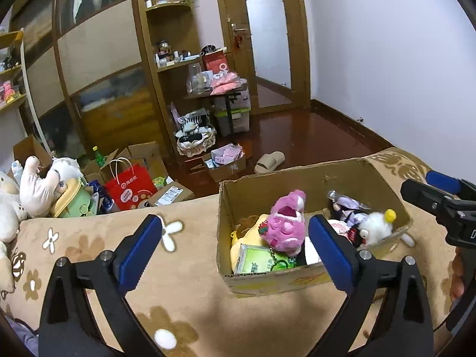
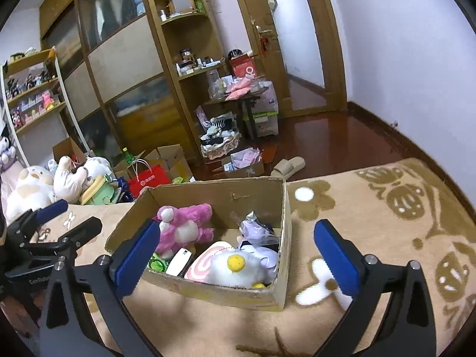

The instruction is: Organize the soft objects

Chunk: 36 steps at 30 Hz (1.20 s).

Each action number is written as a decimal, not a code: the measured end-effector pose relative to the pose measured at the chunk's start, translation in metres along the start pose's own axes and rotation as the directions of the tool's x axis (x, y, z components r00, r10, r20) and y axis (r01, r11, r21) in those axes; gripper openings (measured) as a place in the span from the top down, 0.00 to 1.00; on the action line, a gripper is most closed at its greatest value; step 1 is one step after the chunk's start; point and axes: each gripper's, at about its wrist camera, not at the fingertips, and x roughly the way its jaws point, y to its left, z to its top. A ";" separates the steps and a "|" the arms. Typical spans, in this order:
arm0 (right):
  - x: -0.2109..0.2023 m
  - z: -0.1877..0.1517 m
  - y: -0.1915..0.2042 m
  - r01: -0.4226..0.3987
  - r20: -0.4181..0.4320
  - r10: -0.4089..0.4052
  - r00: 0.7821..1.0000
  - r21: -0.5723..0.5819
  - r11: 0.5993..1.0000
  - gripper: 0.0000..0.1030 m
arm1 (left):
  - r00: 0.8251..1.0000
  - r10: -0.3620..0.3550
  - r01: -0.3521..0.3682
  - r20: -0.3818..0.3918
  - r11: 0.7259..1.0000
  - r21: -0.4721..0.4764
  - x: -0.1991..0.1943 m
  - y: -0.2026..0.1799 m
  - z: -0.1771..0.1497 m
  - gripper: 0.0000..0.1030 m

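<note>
An open cardboard box (image 1: pixel 297 279) (image 2: pixel 226 294) sits on the tan flower-patterned bed cover (image 1: pixel 184 273). In it lie a pink plush bear (image 1: pixel 287 223) (image 2: pixel 186 227), a white fluffy plush with a yellow spot (image 1: pixel 376 229) (image 2: pixel 235 270), a purple doll in a clear bag (image 2: pixel 258 229), a yellow plush (image 1: pixel 247 238) and a green packet (image 1: pixel 253 260). My left gripper (image 1: pixel 235 250) is open and empty in front of the box's near left side. My right gripper (image 2: pixel 235 255) is open and empty, hovering at the box's near wall; it also shows in the left wrist view (image 1: pixel 428 187).
Large white plush toys (image 1: pixel 38 184) (image 2: pixel 44 184) are piled at the bed's far left beside a red paper bag (image 1: pixel 131 187). Beyond the bed, the wooden floor holds boxes, a slipper (image 1: pixel 269 160), a basket of clothes (image 1: pixel 195 139), and a cluttered side table (image 1: pixel 217 92).
</note>
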 end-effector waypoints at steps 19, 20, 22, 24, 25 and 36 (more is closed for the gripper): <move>-0.083 0.006 0.021 0.053 0.155 -0.045 0.987 -0.050 0.997 0.00 | 0.996 0.030 -0.028 0.080 0.999 -0.023 -0.077 0.005 -0.014 0.01; -0.087 0.005 0.021 0.060 0.158 -0.051 0.986 -0.049 0.997 0.00 | 0.997 0.021 -0.019 0.076 0.999 -0.028 -0.080 0.005 -0.015 0.01; -0.094 0.004 0.021 0.070 0.163 -0.061 0.985 -0.046 0.997 0.00 | 0.998 0.020 -0.018 0.066 0.999 -0.028 -0.085 0.004 -0.019 0.01; -0.102 0.002 0.019 0.069 0.173 -0.062 0.983 -0.036 0.997 0.00 | 0.997 0.023 -0.021 0.072 0.999 -0.026 -0.092 0.004 -0.023 0.01; -0.106 0.001 0.019 0.070 0.179 -0.063 0.982 -0.033 0.997 0.00 | 0.997 0.025 -0.023 0.078 0.999 -0.028 -0.097 0.004 -0.024 0.01; -0.149 -0.019 0.036 0.096 0.237 -0.072 0.969 -0.091 0.991 0.00 | 0.991 0.065 -0.057 0.114 0.996 -0.074 -0.140 0.018 -0.042 0.01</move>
